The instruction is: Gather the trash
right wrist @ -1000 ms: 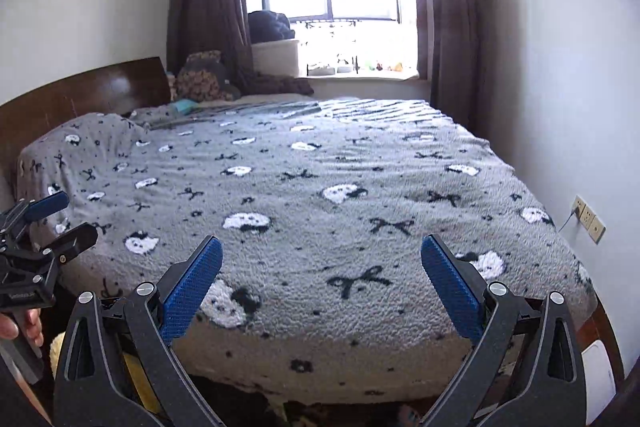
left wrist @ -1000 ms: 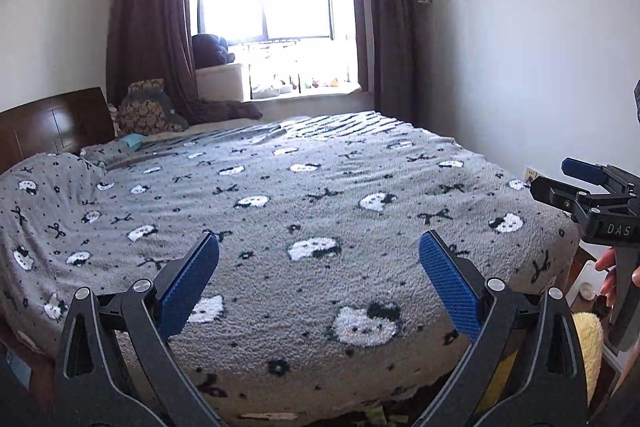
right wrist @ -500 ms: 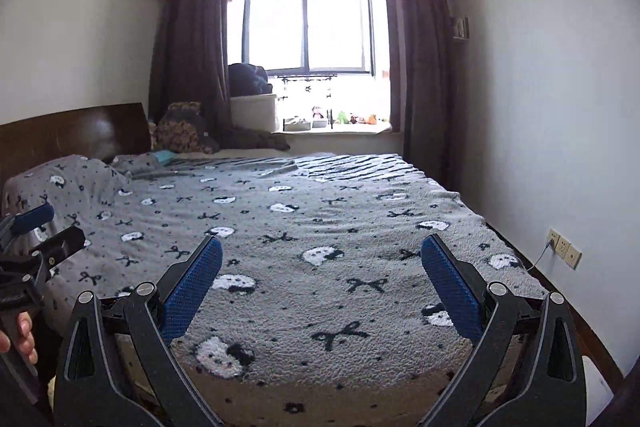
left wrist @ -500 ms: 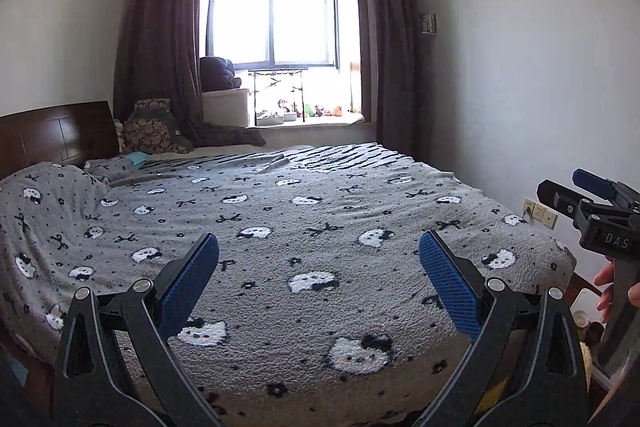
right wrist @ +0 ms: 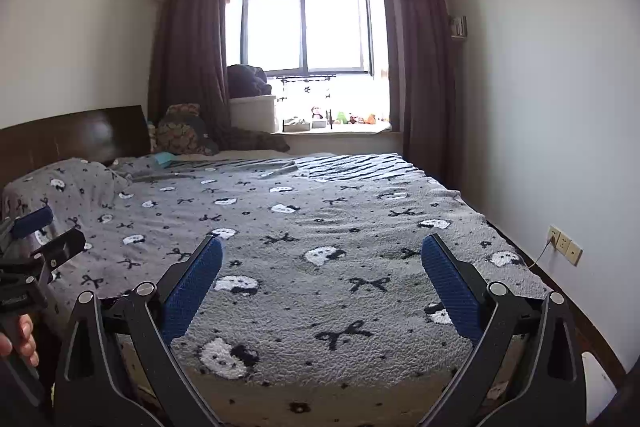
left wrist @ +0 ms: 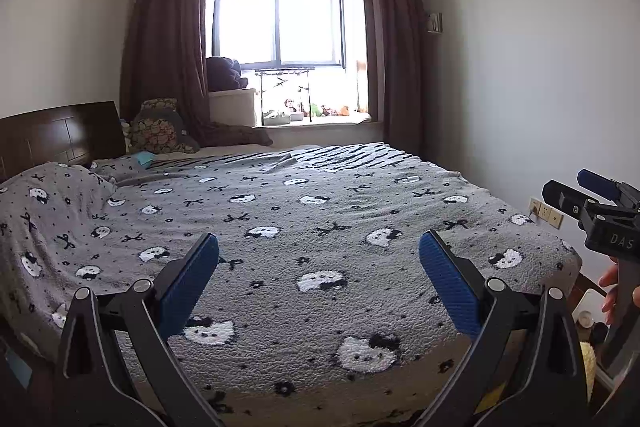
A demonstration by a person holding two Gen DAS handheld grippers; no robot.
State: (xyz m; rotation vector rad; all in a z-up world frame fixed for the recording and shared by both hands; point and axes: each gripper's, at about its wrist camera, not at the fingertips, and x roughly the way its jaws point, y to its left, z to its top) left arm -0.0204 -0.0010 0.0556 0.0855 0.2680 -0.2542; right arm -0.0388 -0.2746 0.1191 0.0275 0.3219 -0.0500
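Note:
No piece of trash shows clearly on the bed [left wrist: 320, 227]. My left gripper [left wrist: 318, 239] is open above the foot of the bed, with nothing between its blue pads [left wrist: 188, 279]. Over the same end of the bed [right wrist: 320, 219], my right gripper [right wrist: 321, 241] is also open and holds nothing. Each gripper shows in the other's view: the right gripper [left wrist: 564, 183] at the right edge, held by a hand [left wrist: 612, 287], and the left gripper [right wrist: 66, 225] at the left edge. A small teal item [left wrist: 144, 158] lies near the pillows; I cannot tell what it is.
A grey blanket with cat faces and bows covers the bed. The dark headboard [left wrist: 60, 135] is on the left and the window sill [left wrist: 320, 119] with small toys is at the back. Wall sockets [right wrist: 564, 245] sit low on the right. Small items [left wrist: 586, 319] lie on the floor at right.
Both views have tilted up: the bed sits lower in frame, and more of the window, curtain rod and air conditioner shows. Both grippers stay open and hold nothing.

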